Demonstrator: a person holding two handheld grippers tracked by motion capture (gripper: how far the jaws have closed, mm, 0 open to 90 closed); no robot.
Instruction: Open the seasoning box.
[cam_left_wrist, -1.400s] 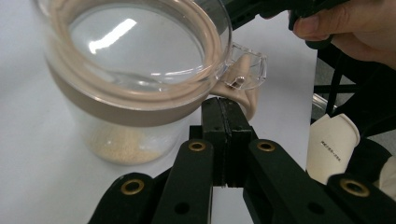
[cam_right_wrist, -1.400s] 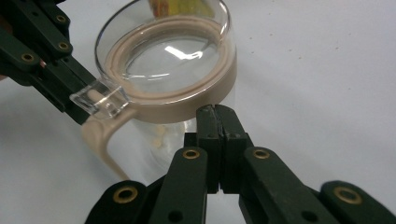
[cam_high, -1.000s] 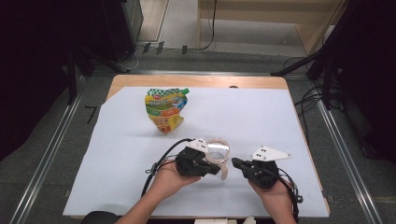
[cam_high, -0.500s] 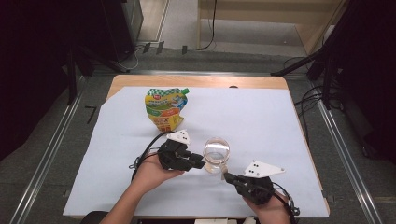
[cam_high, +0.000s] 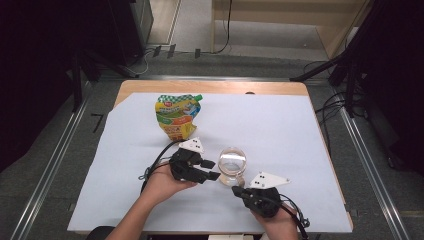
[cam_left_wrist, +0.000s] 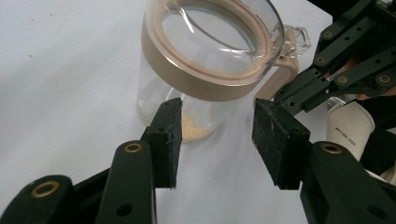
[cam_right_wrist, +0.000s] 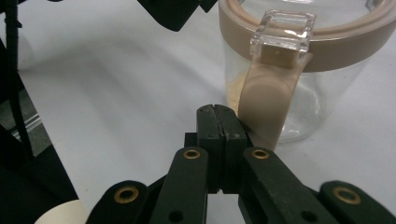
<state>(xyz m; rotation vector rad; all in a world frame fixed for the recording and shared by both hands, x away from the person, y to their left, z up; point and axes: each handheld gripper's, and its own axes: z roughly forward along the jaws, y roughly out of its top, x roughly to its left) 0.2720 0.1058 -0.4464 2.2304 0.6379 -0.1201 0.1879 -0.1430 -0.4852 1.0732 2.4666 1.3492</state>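
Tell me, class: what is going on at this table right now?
A person works on a glass jar with a tan clamp lid, a gripper in each hand. The left gripper has just been opening its jaws; they stand apart beside the jar, pressing nothing. The right gripper, jaws shut, noses up to the lid's tan latch. A colourful spouted pouch lies farther back on the white sheet.

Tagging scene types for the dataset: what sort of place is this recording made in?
Probably a lab or recording workspace, not a kitchen: a wooden table under a white sheet, cables on the grey floor, and staged props, a clear glass jar with a tan-rimmed lid and a yellow-green spouted food pouch.
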